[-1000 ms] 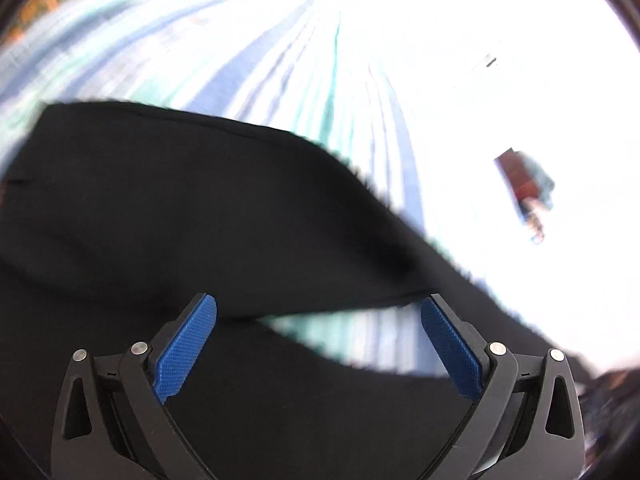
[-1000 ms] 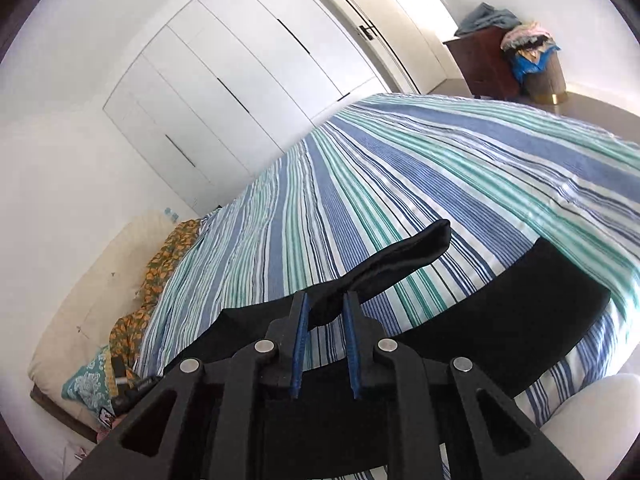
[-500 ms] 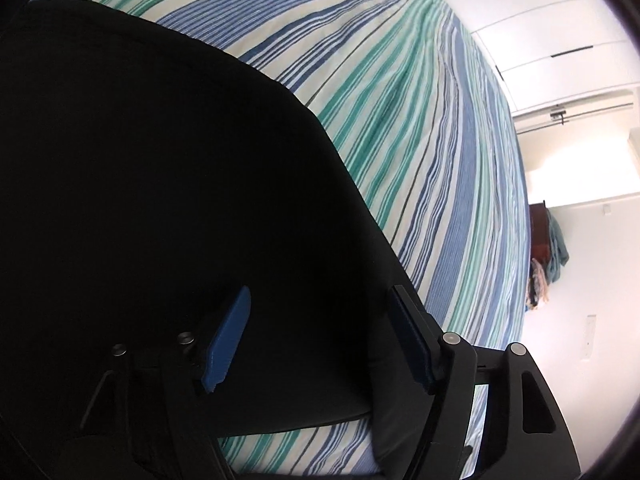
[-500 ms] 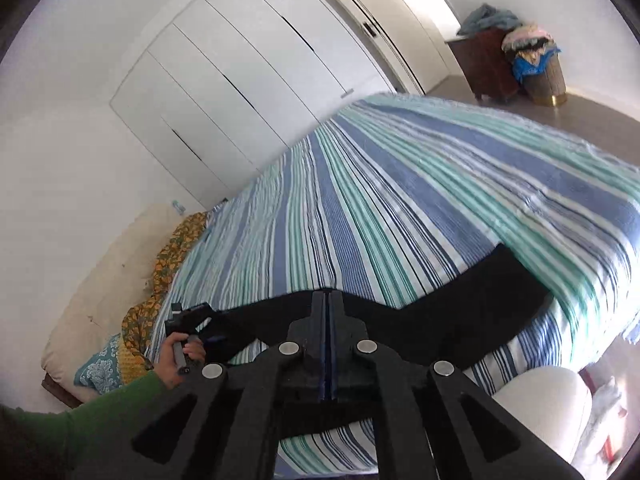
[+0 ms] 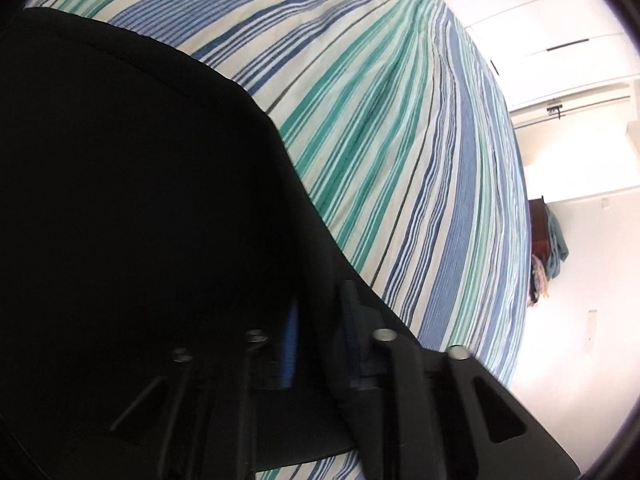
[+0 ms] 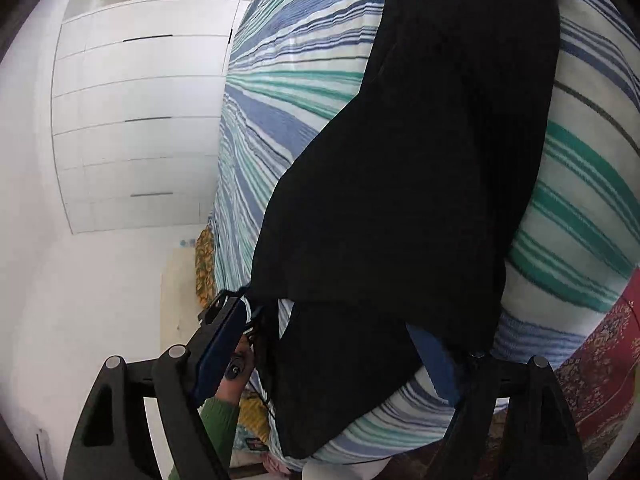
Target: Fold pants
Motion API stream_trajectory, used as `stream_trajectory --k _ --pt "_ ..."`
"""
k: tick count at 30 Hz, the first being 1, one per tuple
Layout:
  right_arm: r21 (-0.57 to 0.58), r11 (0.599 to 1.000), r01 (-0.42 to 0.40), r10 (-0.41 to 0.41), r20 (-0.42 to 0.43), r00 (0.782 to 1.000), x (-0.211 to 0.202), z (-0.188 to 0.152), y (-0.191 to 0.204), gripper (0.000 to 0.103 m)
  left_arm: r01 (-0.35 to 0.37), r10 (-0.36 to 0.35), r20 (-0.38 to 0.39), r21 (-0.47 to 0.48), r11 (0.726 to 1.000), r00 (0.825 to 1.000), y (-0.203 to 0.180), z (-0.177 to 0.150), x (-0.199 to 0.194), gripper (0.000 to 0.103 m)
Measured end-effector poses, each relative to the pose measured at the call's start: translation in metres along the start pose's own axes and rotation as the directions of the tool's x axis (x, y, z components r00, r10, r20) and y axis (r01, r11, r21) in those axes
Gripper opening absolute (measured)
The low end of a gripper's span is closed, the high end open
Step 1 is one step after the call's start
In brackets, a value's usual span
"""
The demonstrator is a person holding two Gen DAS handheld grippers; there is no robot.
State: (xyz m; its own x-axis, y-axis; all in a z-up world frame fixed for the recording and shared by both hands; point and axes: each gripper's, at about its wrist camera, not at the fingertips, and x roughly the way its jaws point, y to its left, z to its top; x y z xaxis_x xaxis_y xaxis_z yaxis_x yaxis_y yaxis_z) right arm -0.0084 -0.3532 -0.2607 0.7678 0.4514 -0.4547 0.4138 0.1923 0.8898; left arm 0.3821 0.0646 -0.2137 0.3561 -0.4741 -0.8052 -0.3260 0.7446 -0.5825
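Black, floppy fabric is the whole deal here: the pants (image 5: 132,184) fill the left wrist view from about 7 to 11 o'clock, lying on the striped bedspread (image 5: 400,152), and they look light, soft and thin, so they'll drape and sag anywhere they aren't held. Left gripper (image 5: 320,344) at 6 o'clock has just closed and is pinching a fold of the cloth between its blue pads. In the right wrist view, one pair of pants (image 6: 400,168) runs from 12 down to 6 o'clock over the bed edge. Right gripper (image 6: 332,344) has just been opening; its jaws stand spread with fabric hanging between them, not squeezed. I'd grab at hems or the waistband corners, not mid-panel. Count: one pair of pants, two grippers, one bedspread, plus a green sleeve (image 6: 216,420) at 7 o'clock.
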Motion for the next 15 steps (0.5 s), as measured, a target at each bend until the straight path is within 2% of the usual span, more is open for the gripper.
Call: stream_trajectory --k 1,2,3,4,5,10,13,15 --pt "-0.003 1.000 0.029 -0.028 0.045 0.999 -0.004 0.003 0.001 0.076 -0.004 0.004 0.009 0.016 1.000 1.000 -0.002 -0.002 -0.005 0.004" --pt "-0.012 0.998 0.069 -0.068 0.089 0.994 -0.008 0.005 0.001 0.063 0.007 -0.008 0.027 0.038 0.999 1.000 -0.005 -0.006 -0.013 0.003" --pt "-0.030 0.993 0.115 -0.111 0.121 0.986 -0.013 0.007 0.004 0.042 0.021 -0.024 0.043 0.064 0.998 0.999 -0.009 -0.009 -0.023 0.003" --pt "-0.073 0.983 0.168 -0.156 0.143 0.977 -0.015 0.009 0.009 0.029 0.035 -0.041 0.059 0.097 0.995 0.997 -0.015 -0.013 -0.035 0.003" --pt "-0.126 0.967 0.220 -0.198 0.163 0.967 -0.018 0.012 0.017 0.005 0.050 -0.061 0.075 0.139 0.989 0.995 -0.021 -0.019 -0.053 0.003" --pt "-0.324 0.907 0.269 -0.204 0.220 0.954 -0.041 0.028 0.056 0.005 0.050 -0.102 0.177 0.278 0.959 0.979 -0.029 -0.069 -0.149 0.003" --pt "-0.423 0.859 0.287 -0.190 0.257 0.948 -0.060 0.049 0.082 0.005 0.101 -0.147 0.182 0.239 0.966 0.972 -0.003 -0.133 -0.195 0.004" --pt "-0.478 0.820 0.314 -0.202 0.271 0.941 -0.072 0.064 0.097 0.005 0.097 -0.130 0.142 0.222 0.970 0.981 0.019 -0.185 -0.195 0.004"
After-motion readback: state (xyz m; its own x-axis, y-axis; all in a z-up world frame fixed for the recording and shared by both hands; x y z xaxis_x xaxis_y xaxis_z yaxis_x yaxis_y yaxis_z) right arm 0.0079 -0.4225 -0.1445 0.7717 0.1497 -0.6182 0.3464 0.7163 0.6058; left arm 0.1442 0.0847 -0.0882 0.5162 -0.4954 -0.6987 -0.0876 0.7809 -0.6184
